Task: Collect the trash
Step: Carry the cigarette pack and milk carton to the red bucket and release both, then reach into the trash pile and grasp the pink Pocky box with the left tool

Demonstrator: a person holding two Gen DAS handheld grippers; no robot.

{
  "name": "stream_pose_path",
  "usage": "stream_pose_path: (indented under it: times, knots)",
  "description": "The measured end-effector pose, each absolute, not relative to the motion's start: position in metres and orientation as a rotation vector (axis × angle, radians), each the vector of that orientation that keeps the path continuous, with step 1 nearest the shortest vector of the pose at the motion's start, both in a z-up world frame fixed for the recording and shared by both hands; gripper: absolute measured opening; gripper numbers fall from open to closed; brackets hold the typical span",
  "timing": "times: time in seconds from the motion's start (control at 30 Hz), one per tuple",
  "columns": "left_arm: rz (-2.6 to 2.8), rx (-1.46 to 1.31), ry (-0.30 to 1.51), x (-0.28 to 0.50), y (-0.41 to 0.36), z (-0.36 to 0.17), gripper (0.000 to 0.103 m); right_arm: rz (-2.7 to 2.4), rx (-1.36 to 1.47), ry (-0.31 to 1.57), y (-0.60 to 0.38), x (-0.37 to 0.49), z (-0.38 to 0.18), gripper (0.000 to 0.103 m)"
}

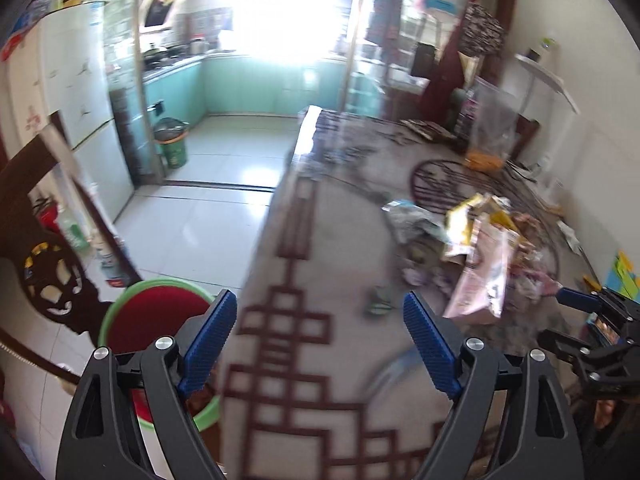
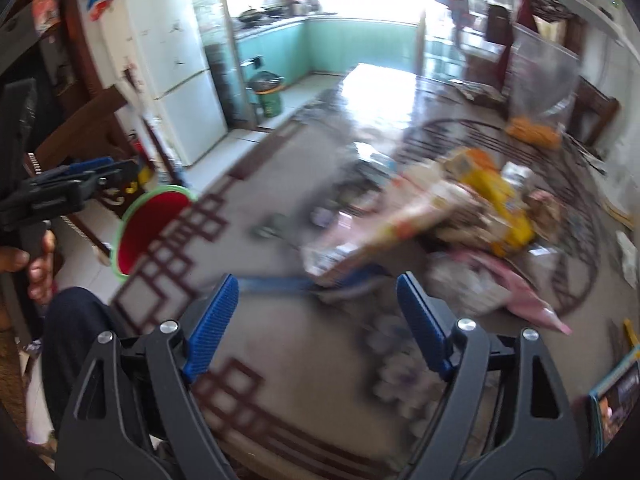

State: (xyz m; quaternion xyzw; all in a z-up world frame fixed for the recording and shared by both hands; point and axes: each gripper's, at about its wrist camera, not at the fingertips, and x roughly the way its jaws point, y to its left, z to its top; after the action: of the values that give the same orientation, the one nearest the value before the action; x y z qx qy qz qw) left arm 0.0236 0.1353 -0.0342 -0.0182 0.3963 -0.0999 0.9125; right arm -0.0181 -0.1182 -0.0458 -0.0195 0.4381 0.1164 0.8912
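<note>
A heap of wrappers and torn packets [image 1: 480, 248] lies on the patterned table [image 1: 320, 360], most of the job ahead, I judge. My left gripper [image 1: 320, 344] and right gripper [image 2: 316, 320] gape empty. The green-rimmed red bin [image 1: 156, 312] stands beside the table's edge.

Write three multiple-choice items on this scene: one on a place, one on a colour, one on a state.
1. Where does the red bin stand?
A. on the floor beside the table
B. on the table
C. inside the fridge

2. What colour is the bin's rim?
A. blue
B. green
C. black

3. How is the left claw?
A. shut on a wrapper
B. out of view
C. open, holding nothing

Answers:
1 A: the bin sits below the table's edge, on the tiles.
2 B: a green ring runs around the red inside.
3 C: the blue pads stand wide apart, with only tablecloth between them.
</note>
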Motion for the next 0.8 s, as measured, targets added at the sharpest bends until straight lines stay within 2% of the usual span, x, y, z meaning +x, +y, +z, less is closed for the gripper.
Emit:
stream_pose_path:
  times: [0.43,0.8]
  knots:
    - [-0.338,0.077,0.879,0.014,0.017,-0.054,0.081,0.053,0.045,0.906,-0.217,-0.030,-0.093,0.080]
    - [-0.155,0.156,0.695,-0.009,-0.041,0.005,0.085,-0.003,0.094,0.875,-0.240,-0.028,-0.108,0.081]
